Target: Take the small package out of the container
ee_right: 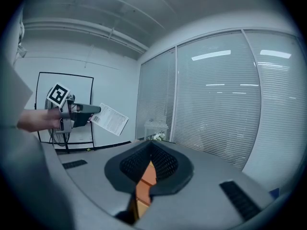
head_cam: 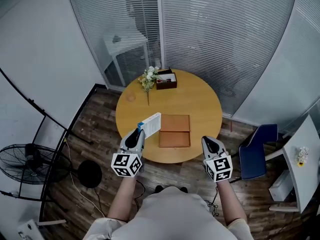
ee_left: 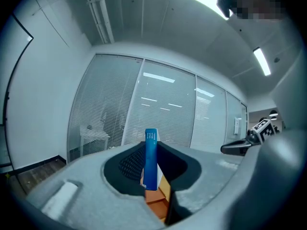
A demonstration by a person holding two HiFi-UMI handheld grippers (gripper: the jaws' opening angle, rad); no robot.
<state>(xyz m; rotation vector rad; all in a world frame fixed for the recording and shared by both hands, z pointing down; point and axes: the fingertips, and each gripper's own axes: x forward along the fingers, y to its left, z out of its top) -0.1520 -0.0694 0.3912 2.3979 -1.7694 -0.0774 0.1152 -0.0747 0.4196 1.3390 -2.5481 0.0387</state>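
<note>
L gripper (head_cam: 139,130) is pinching the small package (head_cam: 151,124) by its near end, blue edge showing between the pads. It is hanging over the near-left of the counter (head_cam: 200,101), beside the brown container (head_cam: 174,130) and apparently out of it. R gripper (head_cam: 209,142) is sitting pressed together, empty, near right. Package is prob. light, flat, stiff card, slick-faced and crushable, so a gentle pinch across the thin faces is suiting it.

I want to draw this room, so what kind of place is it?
Probably an office meeting room. It has glass walls covered with blinds, a round wooden table in the middle, and a blue chair beside it.
</note>
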